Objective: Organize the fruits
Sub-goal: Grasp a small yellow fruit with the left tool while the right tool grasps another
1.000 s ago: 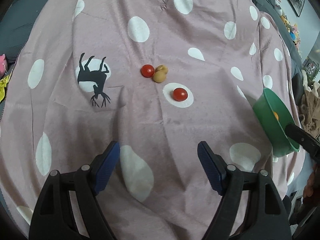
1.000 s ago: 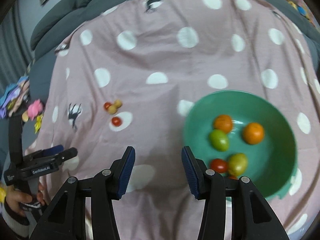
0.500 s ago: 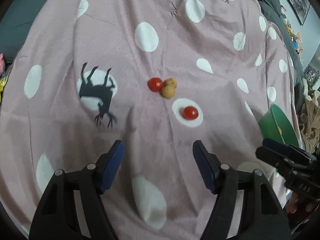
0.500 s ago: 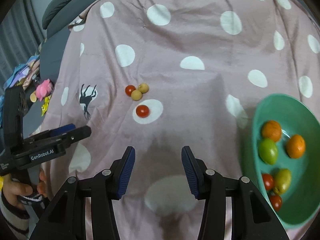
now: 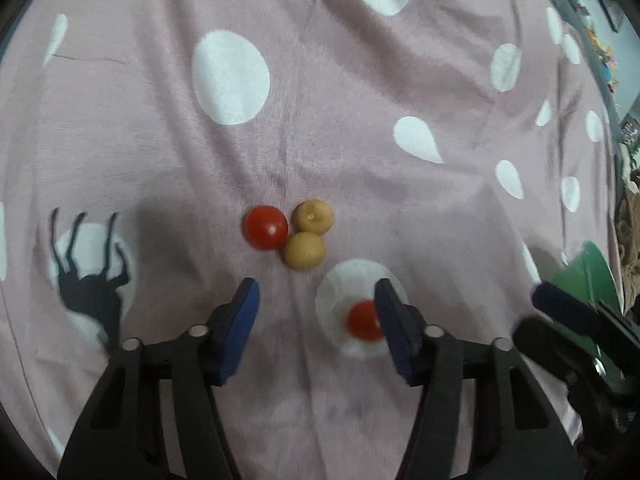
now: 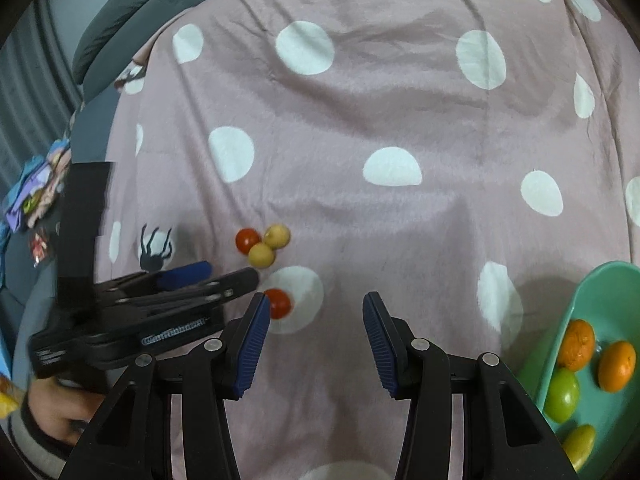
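Note:
Loose on the pink dotted blanket lie a red tomato (image 5: 266,227) (image 6: 248,240) and two tan fruits (image 5: 313,216) (image 5: 304,251) touching it. A second red tomato (image 5: 363,320) (image 6: 278,303) rests on a white dot. My left gripper (image 5: 316,296) (image 6: 232,274) hovers low here, its jaws closing. That tomato lies between them, against the right finger (image 5: 390,320) and apart from the left one. My right gripper (image 6: 315,308) (image 5: 532,312) stands open over bare blanket just right of the tomato. The green bowl (image 6: 600,292) (image 5: 592,276) sits at the right.
The bowl holds two oranges (image 6: 576,344), a green fruit (image 6: 562,394) and a yellow-green one (image 6: 578,444). A hand (image 6: 52,408) grips the left tool. Grey bedding (image 6: 120,32) and colourful toys (image 6: 36,196) lie beyond the blanket's left edge.
Both grippers have moved in toward the loose fruits, which now look larger and closer. The left jaws have narrowed around the single tomato. The bowl has slid to the right view's edge.

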`<act>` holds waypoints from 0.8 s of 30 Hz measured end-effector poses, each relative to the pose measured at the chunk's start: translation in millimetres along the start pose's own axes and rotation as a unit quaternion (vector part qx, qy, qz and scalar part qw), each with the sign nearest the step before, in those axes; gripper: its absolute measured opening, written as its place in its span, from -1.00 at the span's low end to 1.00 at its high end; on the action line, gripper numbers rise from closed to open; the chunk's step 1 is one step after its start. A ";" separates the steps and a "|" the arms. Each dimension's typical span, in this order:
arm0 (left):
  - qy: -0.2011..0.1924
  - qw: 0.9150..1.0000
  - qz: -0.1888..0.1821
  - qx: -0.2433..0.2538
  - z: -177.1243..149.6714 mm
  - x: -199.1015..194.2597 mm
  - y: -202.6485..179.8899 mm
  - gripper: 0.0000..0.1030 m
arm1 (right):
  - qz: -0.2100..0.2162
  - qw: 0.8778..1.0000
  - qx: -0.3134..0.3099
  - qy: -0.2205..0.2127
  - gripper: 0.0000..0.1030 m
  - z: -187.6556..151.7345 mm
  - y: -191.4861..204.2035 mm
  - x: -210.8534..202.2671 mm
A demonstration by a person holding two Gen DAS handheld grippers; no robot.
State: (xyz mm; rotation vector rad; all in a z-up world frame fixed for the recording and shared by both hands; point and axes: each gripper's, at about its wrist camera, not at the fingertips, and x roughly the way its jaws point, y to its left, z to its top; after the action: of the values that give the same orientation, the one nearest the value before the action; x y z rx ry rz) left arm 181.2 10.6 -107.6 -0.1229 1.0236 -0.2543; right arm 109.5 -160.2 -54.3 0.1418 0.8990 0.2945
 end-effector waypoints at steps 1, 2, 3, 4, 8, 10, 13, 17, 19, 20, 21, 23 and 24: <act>0.004 1.000 0.003 -0.004 2.2 5.0 -0.4 -0.07 | 0.002 1.000 0.002 0.001 -0.06 -0.2 -1.5 1.6; 0.007 1.000 0.007 -0.008 4.5 10.3 -0.1 -0.07 | 0.003 1.000 0.003 0.002 -0.06 -0.3 -2.3 3.5; 0.007 1.000 0.010 -0.008 6.0 13.7 -0.4 -0.07 | 0.004 1.000 0.004 0.004 -0.06 -1.4 -3.6 5.6; 0.010 1.000 0.014 -0.006 7.3 17.5 -1.4 -0.07 | 0.004 1.000 0.004 0.005 -0.06 -1.3 -4.4 7.3; 0.015 1.000 0.018 -0.012 7.7 28.5 0.4 -0.15 | 0.006 1.000 0.007 0.007 -0.06 -2.0 -8.5 12.4; 0.012 0.999 0.020 -0.022 10.0 32.1 4.1 -0.29 | 0.007 1.000 0.008 0.008 -0.06 -1.0 -9.1 14.6; 0.006 0.999 0.025 -0.024 13.4 36.4 6.6 -0.44 | 0.010 1.000 0.008 0.010 -0.06 0.2 -9.1 18.3; -0.009 0.999 0.030 -0.023 16.2 39.7 9.4 -0.48 | 0.010 1.000 0.009 0.014 -0.06 1.7 -9.7 25.4; -0.013 0.999 0.031 -0.016 14.8 38.6 11.0 -0.48 | 0.014 1.000 0.009 0.015 -0.06 3.4 -9.2 30.3; -0.017 0.999 0.034 -0.015 15.5 37.6 11.5 -0.49 | 0.015 1.000 0.009 0.017 -0.06 5.0 -8.3 33.1; -0.022 0.999 0.030 -0.019 15.7 34.7 11.7 -0.48 | 0.019 1.000 0.007 0.020 -0.06 6.9 -7.1 36.5; -0.039 0.999 0.028 -0.022 17.5 20.5 18.4 -0.48 | 0.025 0.999 0.006 0.025 -0.06 10.1 -4.9 43.0; -0.049 0.998 0.030 -0.020 17.9 13.6 20.3 -0.48 | 0.027 0.999 0.006 0.028 -0.06 12.4 -3.7 46.8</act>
State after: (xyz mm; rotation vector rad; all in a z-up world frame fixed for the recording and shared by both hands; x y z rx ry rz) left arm 206.3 26.2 -114.1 -0.1391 0.9336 -0.1720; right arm 147.3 -149.2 -82.6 0.1693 0.9526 0.3454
